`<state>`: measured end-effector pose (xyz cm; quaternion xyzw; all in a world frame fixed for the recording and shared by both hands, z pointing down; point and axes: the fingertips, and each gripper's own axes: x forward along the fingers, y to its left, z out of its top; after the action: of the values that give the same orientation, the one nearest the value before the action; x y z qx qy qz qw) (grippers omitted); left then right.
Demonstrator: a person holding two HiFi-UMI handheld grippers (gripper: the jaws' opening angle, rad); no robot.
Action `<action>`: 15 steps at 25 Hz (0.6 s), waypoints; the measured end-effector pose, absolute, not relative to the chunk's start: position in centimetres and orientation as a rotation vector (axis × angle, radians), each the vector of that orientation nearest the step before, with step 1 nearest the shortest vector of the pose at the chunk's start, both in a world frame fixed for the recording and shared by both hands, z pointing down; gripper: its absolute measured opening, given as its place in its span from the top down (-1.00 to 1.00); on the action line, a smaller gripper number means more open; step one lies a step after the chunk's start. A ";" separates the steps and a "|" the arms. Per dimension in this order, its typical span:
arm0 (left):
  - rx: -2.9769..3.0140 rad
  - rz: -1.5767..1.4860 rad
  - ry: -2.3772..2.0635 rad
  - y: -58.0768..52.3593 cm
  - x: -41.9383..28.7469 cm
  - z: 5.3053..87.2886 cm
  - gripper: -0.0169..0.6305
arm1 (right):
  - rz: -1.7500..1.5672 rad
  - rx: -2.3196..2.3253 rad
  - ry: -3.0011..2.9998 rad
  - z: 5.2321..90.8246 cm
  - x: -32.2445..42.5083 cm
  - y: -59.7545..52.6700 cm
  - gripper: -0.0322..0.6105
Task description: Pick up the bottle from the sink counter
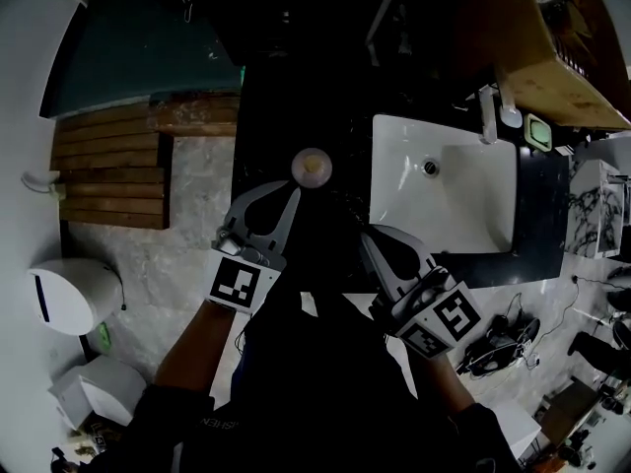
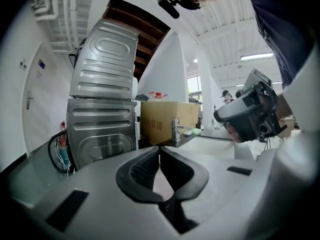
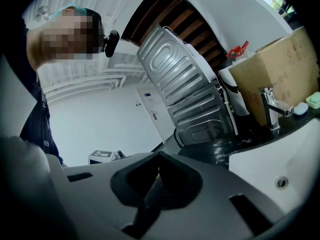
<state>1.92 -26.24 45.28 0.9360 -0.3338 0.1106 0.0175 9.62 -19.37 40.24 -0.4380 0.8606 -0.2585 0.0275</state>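
Two empty grippers near the bottle
Left gripper (image 1: pixel 287 193) and right gripper (image 1: pixel 372 238) both have jaws pressed together; the bottle (image 1: pixel 312 166) stands on the dark sink counter (image 1: pixel 345 146), beside the white basin (image 1: pixel 463 205), just beyond the left gripper.

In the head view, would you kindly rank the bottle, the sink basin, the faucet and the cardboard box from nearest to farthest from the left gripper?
From the left gripper:
1. bottle, just ahead of its tips.
2. sink basin, off to the right.
3. faucet, at the basin's far edge, upper right.
4. cardboard box, beyond the faucet, at the picture's top right.
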 end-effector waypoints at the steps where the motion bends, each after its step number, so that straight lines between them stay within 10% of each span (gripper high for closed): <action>1: 2.915 0.345 -1.022 -26.4 1.9 45.5 0.92 | -0.804 -1.365 2.653 40.4 9.5 -19.3 0.83; 15: 2.973 0.429 -0.797 -28.1 4.1 49.8 0.44 | -0.886 -1.478 2.614 42.9 9.6 -19.1 0.83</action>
<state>4.15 -28.08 49.77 0.9565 -0.2565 0.1380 0.0170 9.65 -19.07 42.93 -0.4719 0.8350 -0.2830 0.0054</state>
